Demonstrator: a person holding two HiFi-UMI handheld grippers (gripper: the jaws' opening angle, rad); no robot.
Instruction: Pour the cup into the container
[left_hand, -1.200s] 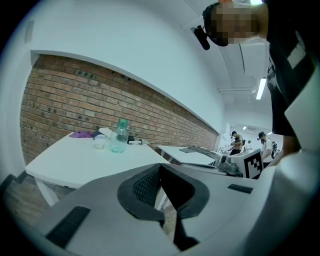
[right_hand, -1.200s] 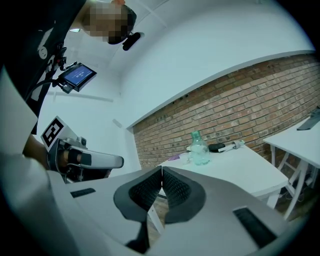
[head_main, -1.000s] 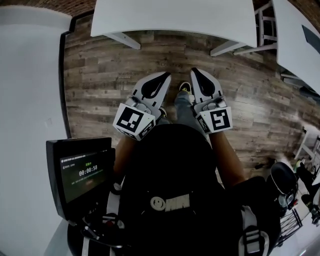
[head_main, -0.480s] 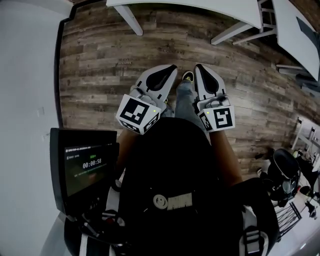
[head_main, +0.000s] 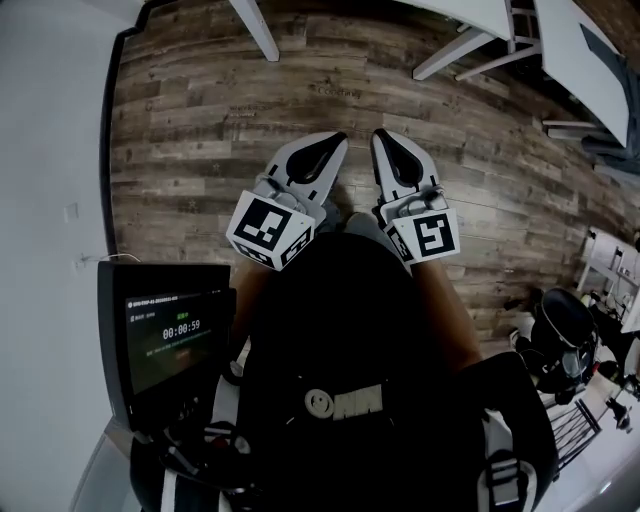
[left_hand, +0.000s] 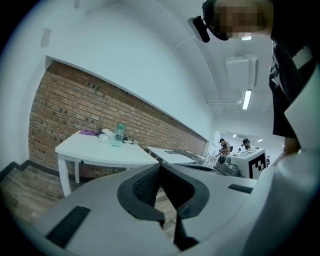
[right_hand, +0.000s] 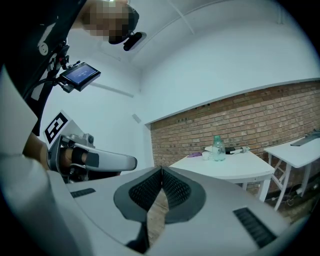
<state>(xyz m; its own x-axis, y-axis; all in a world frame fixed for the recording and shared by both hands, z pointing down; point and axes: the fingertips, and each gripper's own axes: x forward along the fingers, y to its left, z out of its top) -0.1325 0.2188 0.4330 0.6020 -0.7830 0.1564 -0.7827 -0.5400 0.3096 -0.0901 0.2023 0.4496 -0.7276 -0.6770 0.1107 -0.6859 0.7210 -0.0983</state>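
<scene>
Resting well beyond right claw (right_hand: 161, 172): cup (right_hand: 205, 155).

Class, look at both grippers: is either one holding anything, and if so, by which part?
Nothing is held. The left gripper and the right gripper are both shut and empty.

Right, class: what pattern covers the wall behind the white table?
Red-brown brickwork on the wall behind the table; clearest in the right gripper view.

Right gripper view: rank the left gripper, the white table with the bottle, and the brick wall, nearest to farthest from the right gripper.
1. Left gripper, close alongside at the left.
2. White table, ahead to the right, across the floor.
3. Brick wall, behind that table, farthest.
</scene>
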